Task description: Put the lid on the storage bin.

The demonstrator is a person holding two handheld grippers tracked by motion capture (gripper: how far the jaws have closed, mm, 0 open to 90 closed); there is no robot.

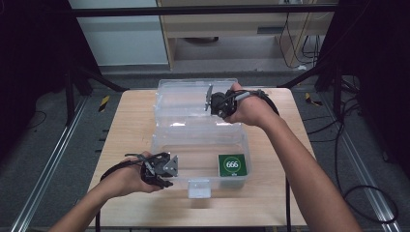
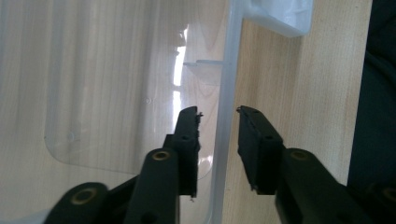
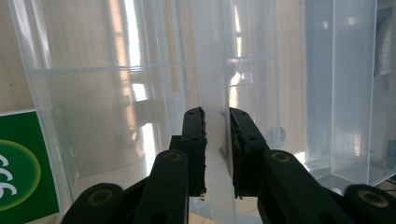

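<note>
The clear plastic box sits in the middle of the high view on the wooden counter, lid flipped open toward the top of the frame. A white latch hangs off its front wall at the bottom center. Inside, in the lower right corner of the box, there's a green card with "666" on it.

The left gripper is at the box's lower left corner. In the left gripper view its 2 jaws straddle the box's front wall, 1 inside and 1 outside, spread apart with a gap on each side, so they're released and not clamping anything.

The right gripper is up at the lid, just right of center in the high view. In the right gripper view its jaws sit on either side of a thin clear panel, pressed close against it, so it looks clenched on the lid. The green card shows at the lower left of that view.
</note>
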